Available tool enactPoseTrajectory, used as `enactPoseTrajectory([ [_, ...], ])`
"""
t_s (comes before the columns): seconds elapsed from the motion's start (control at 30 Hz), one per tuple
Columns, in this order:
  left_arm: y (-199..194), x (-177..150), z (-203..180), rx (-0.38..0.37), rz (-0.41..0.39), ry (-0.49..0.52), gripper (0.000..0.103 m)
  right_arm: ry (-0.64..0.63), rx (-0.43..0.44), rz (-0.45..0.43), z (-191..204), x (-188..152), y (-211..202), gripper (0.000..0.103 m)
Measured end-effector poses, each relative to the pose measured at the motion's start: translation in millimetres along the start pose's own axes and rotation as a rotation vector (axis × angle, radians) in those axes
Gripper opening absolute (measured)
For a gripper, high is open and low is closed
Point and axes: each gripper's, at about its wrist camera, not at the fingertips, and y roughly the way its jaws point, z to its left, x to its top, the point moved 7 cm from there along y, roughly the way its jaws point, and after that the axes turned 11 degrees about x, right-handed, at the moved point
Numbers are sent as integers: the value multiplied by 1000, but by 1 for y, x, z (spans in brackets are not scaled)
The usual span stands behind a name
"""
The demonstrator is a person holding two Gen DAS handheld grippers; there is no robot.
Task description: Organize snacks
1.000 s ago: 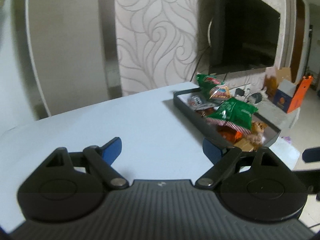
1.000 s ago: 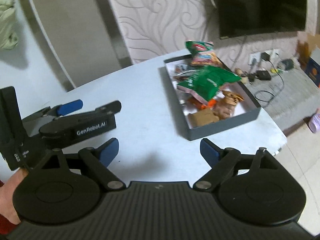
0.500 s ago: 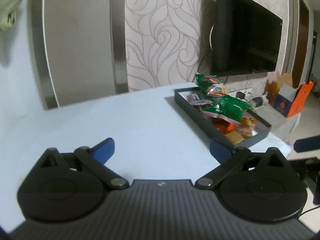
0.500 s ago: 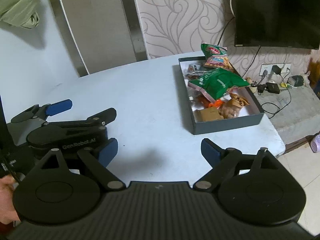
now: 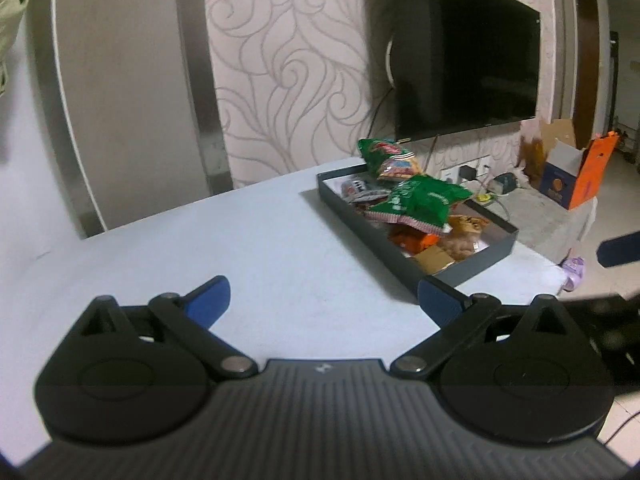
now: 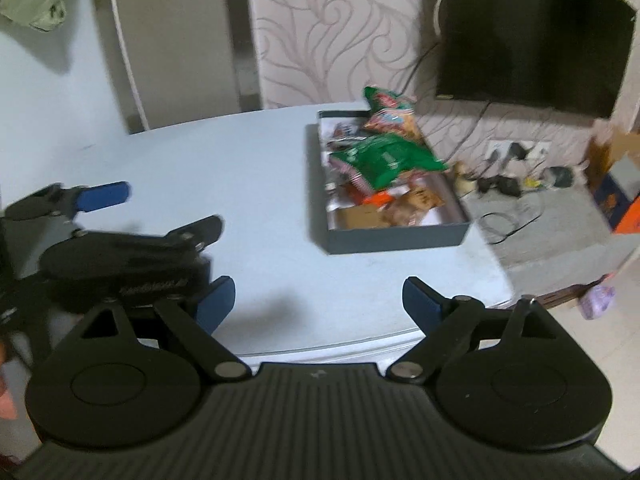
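Left gripper (image 5: 324, 300) gapes empty above table (image 5: 260, 248), near snack box (image 5: 480, 256)

The green bag (image 5: 420, 204) hides snacks beneath it; the left gripper (image 6: 104, 220) is motion-blurred.

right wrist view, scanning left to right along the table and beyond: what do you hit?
Left claw → bare table → dark snack box holding the green bag → tangle of cables and plugs on the ledge → orange and blue carton at the frame edge.
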Motion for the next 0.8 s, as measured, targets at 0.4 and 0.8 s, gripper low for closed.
enactPoseTrajectory([
  [0.4,-6,5,-24,-28,1,19,102,55,-73,6,-33,-4,-6,93],
  [0.8,-5,1,-33,-47,8,39,102,75,-54,6,-32,-6,-11,94],
])
